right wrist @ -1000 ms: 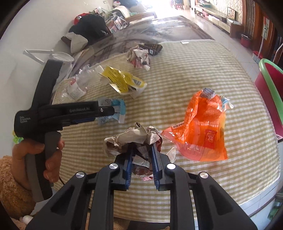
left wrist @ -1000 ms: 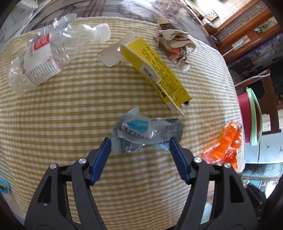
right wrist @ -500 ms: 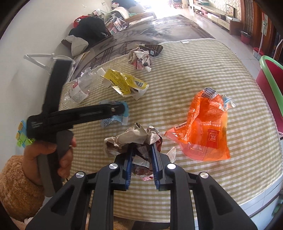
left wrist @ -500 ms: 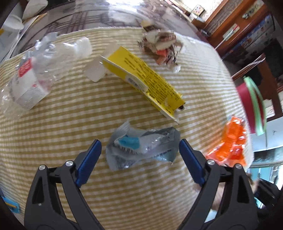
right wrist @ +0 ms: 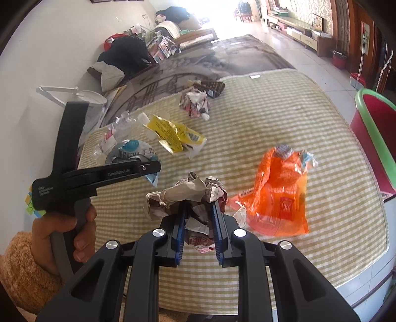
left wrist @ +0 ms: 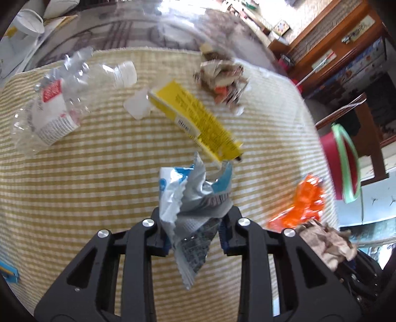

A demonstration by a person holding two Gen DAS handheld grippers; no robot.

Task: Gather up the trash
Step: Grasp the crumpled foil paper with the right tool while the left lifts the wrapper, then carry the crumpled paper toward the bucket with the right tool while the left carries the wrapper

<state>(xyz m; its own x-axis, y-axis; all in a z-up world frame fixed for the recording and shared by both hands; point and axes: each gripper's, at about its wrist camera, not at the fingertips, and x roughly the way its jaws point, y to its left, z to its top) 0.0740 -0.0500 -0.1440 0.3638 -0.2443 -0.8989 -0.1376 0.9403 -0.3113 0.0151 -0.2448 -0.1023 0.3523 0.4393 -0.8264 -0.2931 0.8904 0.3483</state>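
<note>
My left gripper (left wrist: pixel 195 223) is shut on a silver and blue foil wrapper (left wrist: pixel 195 198) and holds it above the checked tablecloth (left wrist: pixel 86 185). It also shows in the right wrist view (right wrist: pixel 148 169), with the wrapper (right wrist: pixel 131 151) in it. My right gripper (right wrist: pixel 198 218) is shut on a crumpled paper wad (right wrist: pixel 188 195), held above the cloth. On the cloth lie a yellow carton (left wrist: pixel 195 123), a crushed clear bottle (left wrist: pixel 59 99), another crumpled paper wad (left wrist: pixel 222 79) and an orange plastic bag (right wrist: pixel 279 190).
A red bin with a green rim (right wrist: pixel 376 133) stands off the table's right edge. A dark patterned surface (right wrist: pixel 222 62) lies beyond the cloth, with clothes and clutter (right wrist: pixel 123 59) at its far left. A white cup (left wrist: pixel 27 22) stands at the far left.
My left gripper closed on the foil wrapper and lifted it off the cloth. My right gripper kept its hold on the paper wad and barely moved.
</note>
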